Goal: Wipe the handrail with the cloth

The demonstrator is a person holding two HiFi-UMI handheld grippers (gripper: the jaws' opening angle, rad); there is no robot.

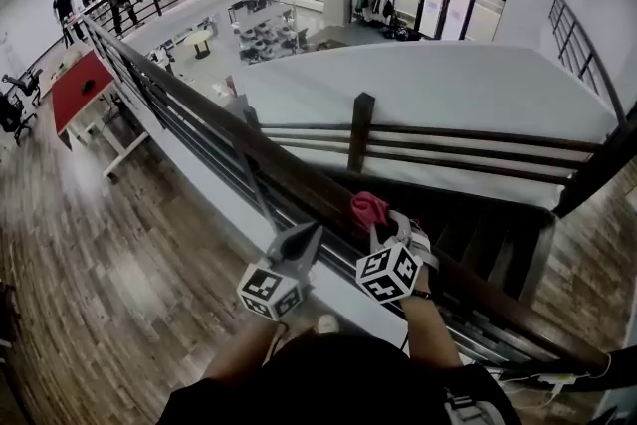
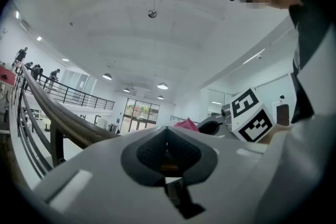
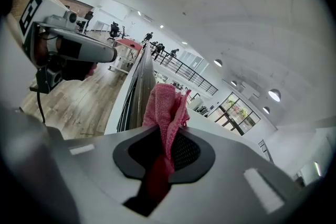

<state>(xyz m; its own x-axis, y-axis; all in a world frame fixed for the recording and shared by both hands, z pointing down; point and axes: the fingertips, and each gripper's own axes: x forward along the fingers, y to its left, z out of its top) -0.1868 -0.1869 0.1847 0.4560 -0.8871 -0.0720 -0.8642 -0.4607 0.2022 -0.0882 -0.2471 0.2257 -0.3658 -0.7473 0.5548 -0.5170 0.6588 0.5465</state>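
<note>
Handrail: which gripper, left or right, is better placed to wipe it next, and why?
Right. The right gripper holds the pink cloth over the handrail. The left gripper is shut with nothing between its jaws.

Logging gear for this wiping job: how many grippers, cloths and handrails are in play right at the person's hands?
Grippers: 2 (left gripper, right gripper)
Pink cloth: 1
Handrail at the grippers: 1
Total: 4
</note>
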